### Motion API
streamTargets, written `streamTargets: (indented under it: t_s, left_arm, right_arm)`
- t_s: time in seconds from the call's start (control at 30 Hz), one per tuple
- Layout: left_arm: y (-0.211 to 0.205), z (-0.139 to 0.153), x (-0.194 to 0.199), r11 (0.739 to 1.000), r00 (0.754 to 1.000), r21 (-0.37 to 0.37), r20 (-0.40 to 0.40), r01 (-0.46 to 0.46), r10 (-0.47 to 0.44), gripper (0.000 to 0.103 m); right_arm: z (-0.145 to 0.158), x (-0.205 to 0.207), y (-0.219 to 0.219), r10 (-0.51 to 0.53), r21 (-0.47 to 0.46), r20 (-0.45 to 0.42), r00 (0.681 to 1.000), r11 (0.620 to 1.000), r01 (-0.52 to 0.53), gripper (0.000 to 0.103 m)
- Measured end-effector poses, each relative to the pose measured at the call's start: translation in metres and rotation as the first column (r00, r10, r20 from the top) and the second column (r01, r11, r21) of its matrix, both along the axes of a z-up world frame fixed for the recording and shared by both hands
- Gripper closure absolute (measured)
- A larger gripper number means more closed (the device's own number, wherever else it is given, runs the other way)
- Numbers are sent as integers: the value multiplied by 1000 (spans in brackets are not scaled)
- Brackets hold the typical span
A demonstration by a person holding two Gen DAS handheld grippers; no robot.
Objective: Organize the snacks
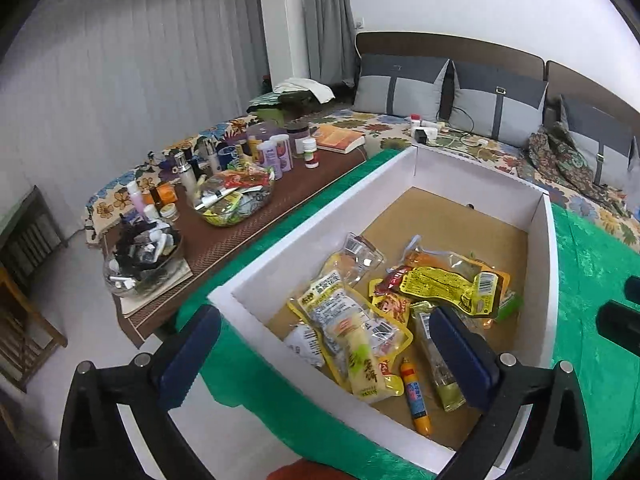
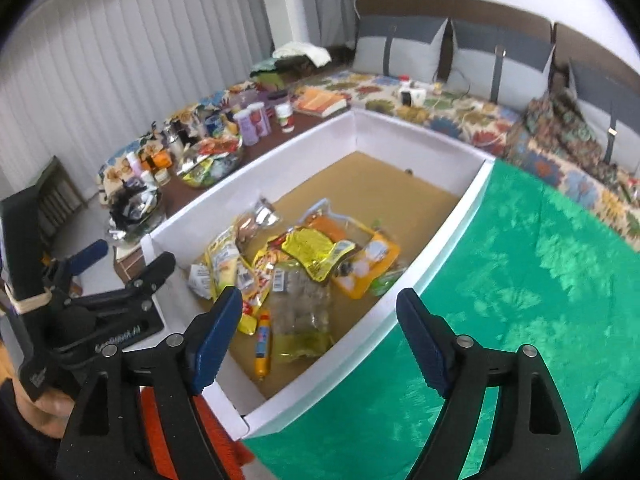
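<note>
A white box (image 1: 288, 240) with a brown floor sits on a green cloth (image 1: 592, 320); it also shows in the right wrist view (image 2: 452, 236). Several snack packets lie in its near half: a yellow packet (image 1: 444, 286), a pale packet (image 1: 352, 328) and a small orange sausage (image 1: 416, 396). The sausage (image 2: 263, 344) and yellow packet (image 2: 312, 254) show in the right wrist view too. My left gripper (image 1: 324, 344) is open and empty over the box's near left corner. My right gripper (image 2: 320, 312) is open and empty above the box's near edge. The left gripper (image 2: 120, 264) shows at the right view's left.
A brown table (image 1: 248, 224) left of the box holds a glass bowl of snacks (image 1: 234, 200), a bowl of small items (image 1: 142, 260) and several bottles (image 1: 272, 152). A bed with a floral sheet (image 1: 480, 148) and grey pillows (image 1: 400, 88) lies behind. A wooden rack (image 1: 24, 340) stands at left.
</note>
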State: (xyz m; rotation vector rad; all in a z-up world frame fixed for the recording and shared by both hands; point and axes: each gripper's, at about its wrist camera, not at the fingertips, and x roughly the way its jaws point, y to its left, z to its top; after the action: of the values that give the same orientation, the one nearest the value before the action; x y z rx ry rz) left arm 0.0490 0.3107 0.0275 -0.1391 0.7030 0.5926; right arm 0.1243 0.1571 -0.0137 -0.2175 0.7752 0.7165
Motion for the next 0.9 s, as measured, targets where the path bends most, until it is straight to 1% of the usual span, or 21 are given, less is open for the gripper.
streamTargets:
  t_s: [0.07, 0.13, 0.27, 0.37, 0.43, 0.57, 0.9]
  left_arm:
    - [-2, 3, -2, 1000, 1000, 6, -1, -2, 2, 0]
    - [-4, 6, -4, 1000, 1000, 7, -10, 6, -6, 0]
    - [-7, 15, -5, 999, 999, -10, -16, 32, -33, 0]
    - [-10, 20, -7, 998, 998, -7, -26, 65, -65, 0]
    - [-9, 19, -8, 997, 997, -21, -34, 72, -73, 0]
    - [-2, 16, -7, 994, 996, -73, -40, 76, -79, 0]
    - [-1, 16, -7, 994, 995, -69, -48, 83, -86, 0]
  right_arm:
    - [3, -3, 1, -11, -33, 16, 1000, 999, 11, 21]
    - [4, -5, 3, -3, -52, 12, 1000, 999, 4, 21]
    - [7, -7, 7, -2, -40, 3, 1000, 999, 2, 21]
    - [8, -8, 8, -35, -60, 10, 999, 998, 35, 21]
    - [10, -9, 8, -46, -67, 18, 999, 997, 47, 21]
    - [13, -10, 10, -60, -79, 27, 998, 995, 61, 21]
    - [14, -12, 18, -41, -83, 19, 999, 996, 42, 21]
